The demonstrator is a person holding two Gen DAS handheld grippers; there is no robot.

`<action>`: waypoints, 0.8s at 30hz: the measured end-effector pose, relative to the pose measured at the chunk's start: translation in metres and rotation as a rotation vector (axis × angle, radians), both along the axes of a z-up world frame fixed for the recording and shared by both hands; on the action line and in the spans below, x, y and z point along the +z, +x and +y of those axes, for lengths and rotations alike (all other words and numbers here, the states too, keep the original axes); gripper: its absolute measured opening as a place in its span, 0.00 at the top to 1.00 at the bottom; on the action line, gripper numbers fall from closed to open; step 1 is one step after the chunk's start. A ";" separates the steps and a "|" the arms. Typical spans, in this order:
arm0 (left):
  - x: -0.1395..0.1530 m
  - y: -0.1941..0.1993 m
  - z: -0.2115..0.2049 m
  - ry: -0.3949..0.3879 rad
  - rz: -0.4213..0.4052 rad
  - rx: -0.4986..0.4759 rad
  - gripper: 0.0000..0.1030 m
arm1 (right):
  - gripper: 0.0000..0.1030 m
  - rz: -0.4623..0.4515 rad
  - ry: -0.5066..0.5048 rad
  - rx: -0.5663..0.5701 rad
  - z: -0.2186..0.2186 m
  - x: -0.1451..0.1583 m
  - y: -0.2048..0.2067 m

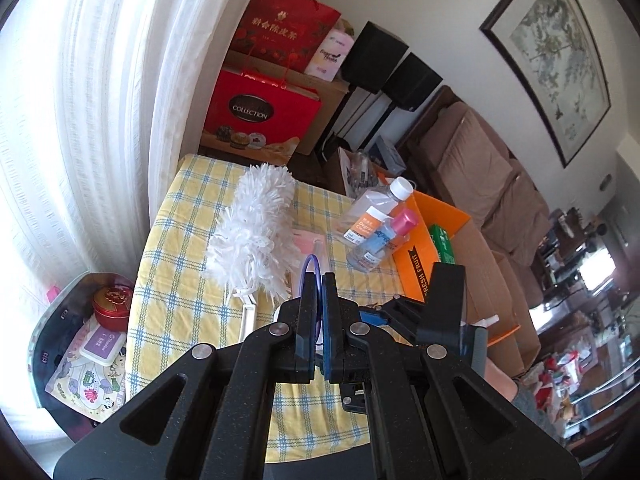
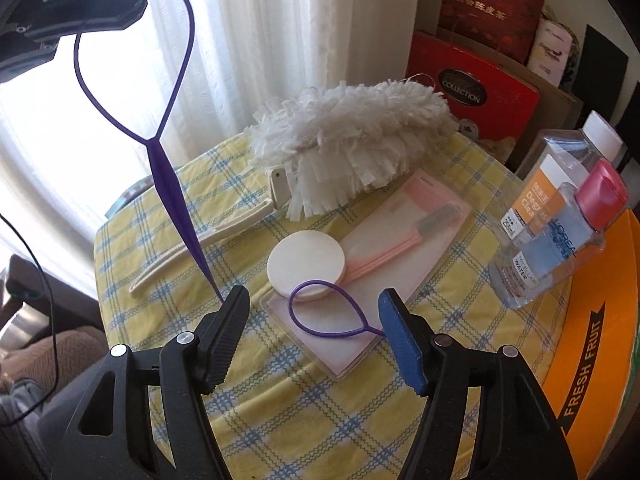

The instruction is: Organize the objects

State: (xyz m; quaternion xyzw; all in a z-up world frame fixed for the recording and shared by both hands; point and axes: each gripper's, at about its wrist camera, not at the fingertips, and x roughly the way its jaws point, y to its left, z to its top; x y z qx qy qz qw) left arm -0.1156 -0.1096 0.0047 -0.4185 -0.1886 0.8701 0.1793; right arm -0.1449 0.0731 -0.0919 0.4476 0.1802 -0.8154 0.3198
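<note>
Holding a purple plastic loop-and-tail hair tool [image 2: 160, 128] by its loop, the left gripper [image 1: 319, 280] is clamped shut, the tool dangling above the yellow checked tablecloth [image 2: 320, 420]. Right gripper [image 2: 312, 320] spread wide, empty, over a second purple loop tool [image 2: 332, 316] lying on a clear flat packet [image 2: 372, 264]. Advice: centre the jaws on that loop's stem and close gently, avoiding the packet.

Fluffy cloth duster [image 2: 352, 136] (glossy plastic bottles [image 2: 556, 232]).
</note>
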 end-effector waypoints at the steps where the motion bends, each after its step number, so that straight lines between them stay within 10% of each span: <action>1: 0.000 -0.001 0.000 0.002 -0.001 -0.001 0.98 | 0.33 -0.008 0.022 0.014 -0.002 -0.003 -0.001; 11: -0.003 -0.004 -0.003 0.024 -0.007 -0.001 0.98 | 0.61 -0.035 0.051 0.051 -0.002 -0.014 -0.007; 24: 0.000 -0.005 0.002 0.036 -0.008 -0.018 0.98 | 0.68 -0.077 -0.156 -0.037 0.031 0.014 -0.010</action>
